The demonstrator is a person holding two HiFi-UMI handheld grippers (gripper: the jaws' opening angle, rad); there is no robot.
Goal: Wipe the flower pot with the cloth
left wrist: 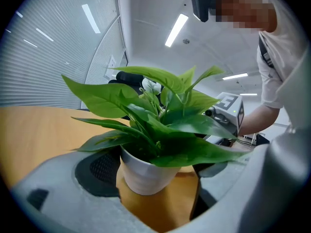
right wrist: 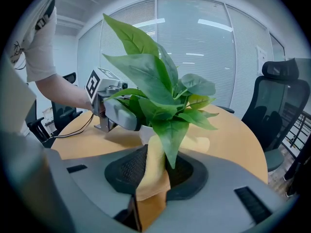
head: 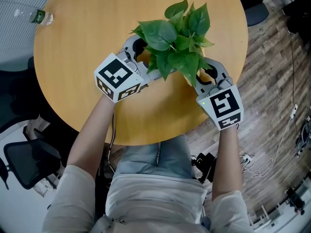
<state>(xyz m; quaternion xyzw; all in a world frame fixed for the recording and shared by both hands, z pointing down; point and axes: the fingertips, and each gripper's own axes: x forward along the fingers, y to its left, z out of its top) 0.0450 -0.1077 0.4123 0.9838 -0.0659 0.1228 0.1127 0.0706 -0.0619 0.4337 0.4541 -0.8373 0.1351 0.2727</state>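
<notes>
Your two grippers flank the flower pot on the round wooden table.

At the far left edge lies a water bottle, well apart from everything else. Your left gripper has its jaws spread, and the white pot stands upright between them (a strip of tabletop shows between the pot and the jaw on its right). The plant's leaves spill over both tools. On the right, your right gripper has its jaws pinched on the yellow cloth. The cloth rises toward the pot's side under a hanging leaf, which hides whether it touches the pot.
</notes>
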